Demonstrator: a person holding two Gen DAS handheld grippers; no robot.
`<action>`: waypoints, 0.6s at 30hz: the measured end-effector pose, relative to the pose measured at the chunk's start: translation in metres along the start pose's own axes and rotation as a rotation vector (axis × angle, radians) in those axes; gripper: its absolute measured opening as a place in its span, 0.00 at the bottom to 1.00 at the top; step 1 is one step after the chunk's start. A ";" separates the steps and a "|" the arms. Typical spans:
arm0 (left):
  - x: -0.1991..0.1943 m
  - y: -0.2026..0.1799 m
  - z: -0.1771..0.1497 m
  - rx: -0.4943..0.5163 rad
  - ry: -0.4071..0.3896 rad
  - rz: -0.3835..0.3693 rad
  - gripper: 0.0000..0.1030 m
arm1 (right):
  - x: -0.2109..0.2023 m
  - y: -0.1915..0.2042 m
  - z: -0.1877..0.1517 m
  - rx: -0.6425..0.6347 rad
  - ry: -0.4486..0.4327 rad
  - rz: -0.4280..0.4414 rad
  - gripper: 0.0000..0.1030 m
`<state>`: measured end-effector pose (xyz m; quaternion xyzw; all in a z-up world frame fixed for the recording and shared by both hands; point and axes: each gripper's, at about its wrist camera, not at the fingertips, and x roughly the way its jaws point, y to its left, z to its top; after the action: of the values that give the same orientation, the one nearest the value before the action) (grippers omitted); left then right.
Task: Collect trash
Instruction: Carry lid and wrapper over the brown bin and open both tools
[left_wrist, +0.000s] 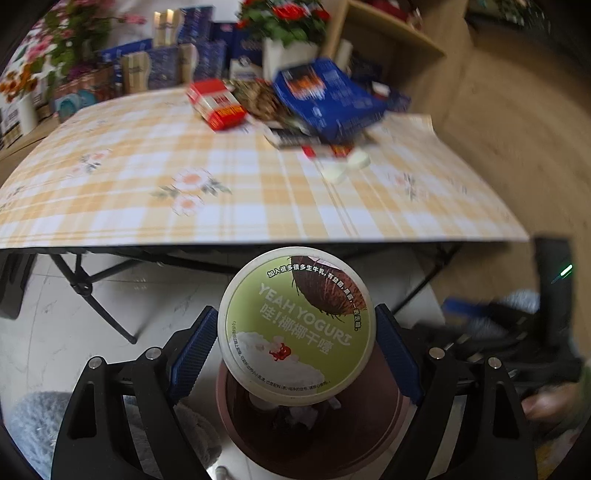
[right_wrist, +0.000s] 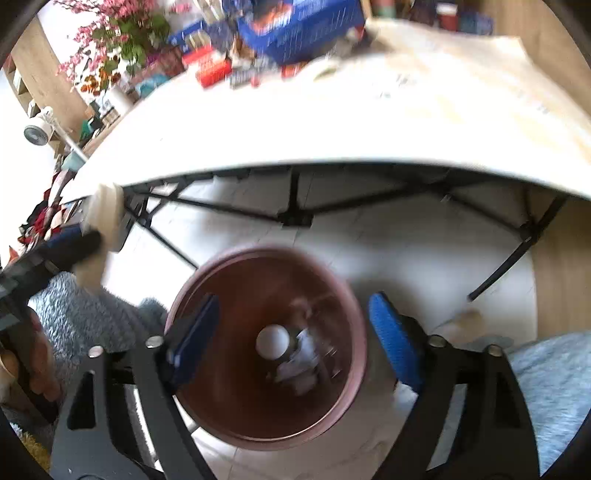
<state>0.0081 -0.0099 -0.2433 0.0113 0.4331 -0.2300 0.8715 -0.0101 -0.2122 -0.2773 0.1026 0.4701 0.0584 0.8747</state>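
Yogurt cup (left_wrist: 297, 325) | clamped in left hand-held gripper (left_wrist: 295, 347) | above bin (left_wrist: 369, 424) | right hand-held gripper (right_wrist: 291, 343) spread, empty

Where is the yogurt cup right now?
The yogurt cup is in the left wrist view, gripped by the left hand-held gripper above the brown trash bin, in front of the checkered table.
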 end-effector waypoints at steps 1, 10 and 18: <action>0.007 -0.002 -0.002 0.011 0.031 -0.002 0.80 | -0.006 -0.001 0.001 0.000 -0.026 -0.017 0.85; 0.050 0.010 -0.013 -0.054 0.221 -0.029 0.80 | -0.016 -0.037 0.008 0.143 -0.079 -0.097 0.87; 0.061 0.011 -0.019 -0.061 0.279 -0.029 0.80 | -0.017 -0.051 0.003 0.215 -0.076 -0.114 0.87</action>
<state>0.0299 -0.0195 -0.3035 0.0104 0.5568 -0.2256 0.7994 -0.0164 -0.2651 -0.2736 0.1711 0.4453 -0.0462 0.8777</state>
